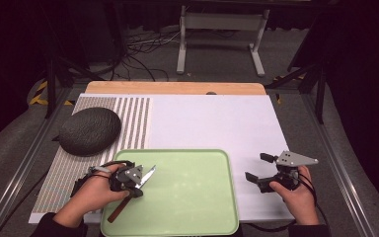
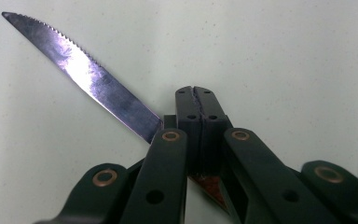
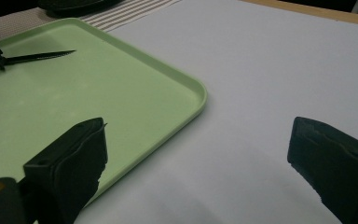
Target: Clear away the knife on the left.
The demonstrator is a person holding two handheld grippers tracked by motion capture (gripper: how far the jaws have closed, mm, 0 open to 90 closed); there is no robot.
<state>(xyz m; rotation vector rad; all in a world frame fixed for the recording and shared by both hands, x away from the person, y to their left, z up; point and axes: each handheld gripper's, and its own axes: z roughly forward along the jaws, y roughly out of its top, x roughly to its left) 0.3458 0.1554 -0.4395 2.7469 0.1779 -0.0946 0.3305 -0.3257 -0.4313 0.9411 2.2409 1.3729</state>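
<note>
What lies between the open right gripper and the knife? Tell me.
Bare green tray floor and a strip of white table sheet separate right gripper from knife, per the high view.

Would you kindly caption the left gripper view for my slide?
Left hand-held gripper shut on a serrated knife over the green tray.

Count: 1 knife (image 1: 137, 185), serrated blade, brown handle. 1 green tray (image 1: 197, 197) at the table's near edge. 1 dark melon-like fruit (image 1: 89, 130) near the left edge. 1 striped mat (image 1: 133, 123) on the left side. 1 white sheet (image 1: 217, 123). 2 grippers: left gripper (image 1: 140, 183), right gripper (image 1: 257, 167).
</note>
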